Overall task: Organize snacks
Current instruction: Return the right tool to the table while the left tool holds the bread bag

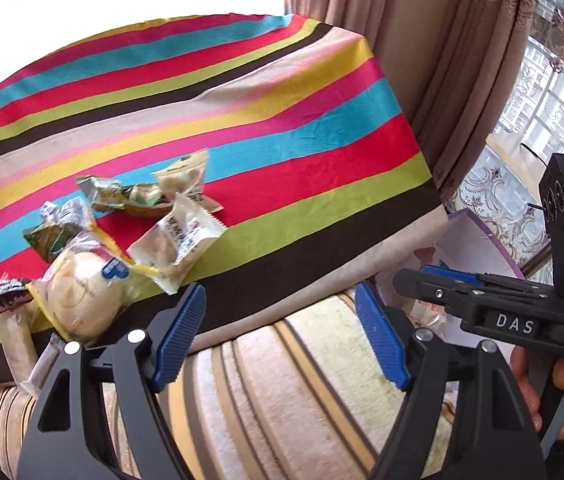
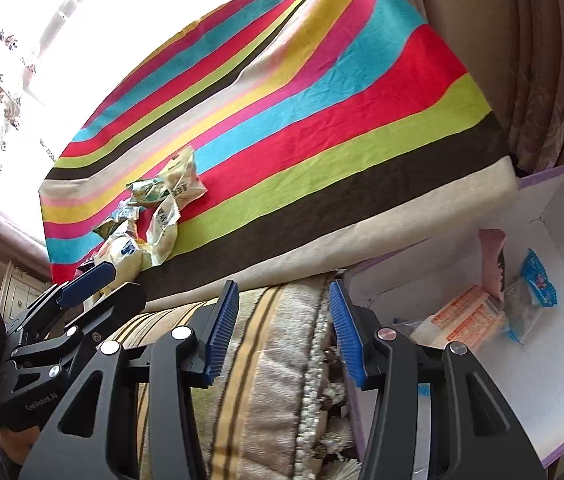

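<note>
A pile of wrapped snacks [image 1: 122, 236] lies on the striped cloth [image 1: 282, 120] near its front left edge: a round bun in clear wrap [image 1: 82, 292], white packets and green packets. The pile also shows in the right wrist view [image 2: 150, 216]. My left gripper [image 1: 278, 332] is open and empty, just below the cloth's front edge, right of the pile. My right gripper [image 2: 282, 332] is open and empty, beside a white box with purple edges [image 2: 562, 380] that holds an orange-printed packet [image 2: 462, 320], a blue packet [image 2: 534, 284] and a pink one [image 2: 492, 256].
A striped fringed rug or cushion [image 2: 274, 380] lies below the cloth's edge. Brown curtains [image 1: 422, 60] hang behind the table at the right. A window [image 1: 554, 92] is at the far right. The box also shows in the left wrist view [image 1: 478, 248].
</note>
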